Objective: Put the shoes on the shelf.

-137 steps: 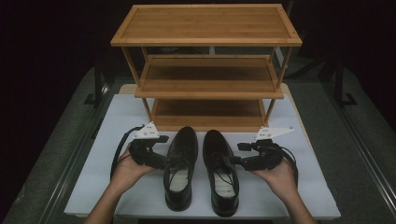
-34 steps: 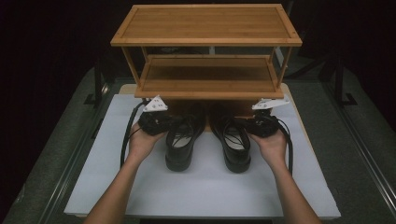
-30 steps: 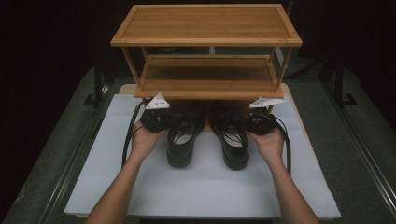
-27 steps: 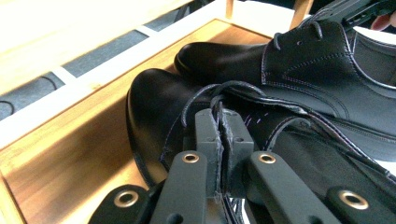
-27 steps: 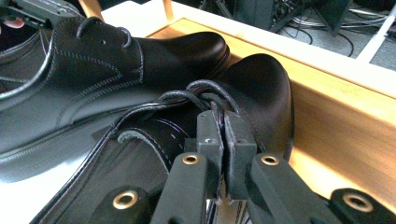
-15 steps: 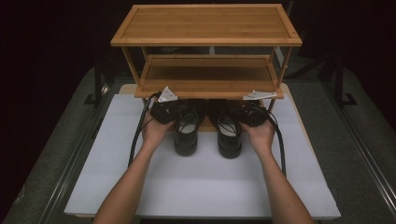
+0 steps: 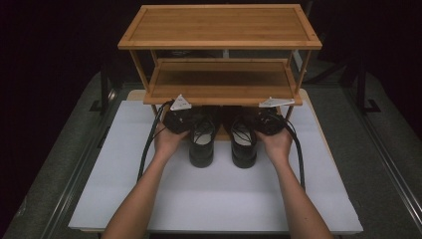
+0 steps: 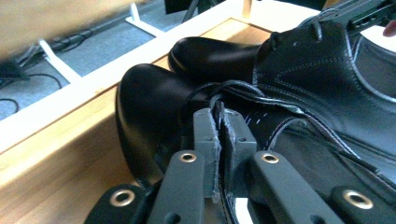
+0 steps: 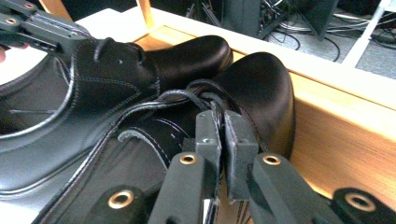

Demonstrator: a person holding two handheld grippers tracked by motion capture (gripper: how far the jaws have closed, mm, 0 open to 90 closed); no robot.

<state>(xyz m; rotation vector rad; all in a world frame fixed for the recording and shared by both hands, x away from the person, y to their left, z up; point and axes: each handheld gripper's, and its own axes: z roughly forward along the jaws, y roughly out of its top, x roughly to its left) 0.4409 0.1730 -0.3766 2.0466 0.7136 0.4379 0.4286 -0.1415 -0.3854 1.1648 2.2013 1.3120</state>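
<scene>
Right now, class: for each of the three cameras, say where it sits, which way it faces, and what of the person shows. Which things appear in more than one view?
High view: above the person's side, facing forward and down on the white table, the wooden rack and both forearms.
Left gripper view: on the left gripper, facing along its jaws, shut on the left shoe.
Right gripper view: on the right gripper, jaws shut on the right shoe.
Shared: both shoes and the rack's bottom shelf show in both gripper views.

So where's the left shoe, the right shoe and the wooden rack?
left shoe [image 7: 201,147], high view, on its opening and heel part.
right shoe [image 7: 244,149], high view, on its heel end.
wooden rack [image 7: 219,25], high view, on the bare top shelf.
</scene>
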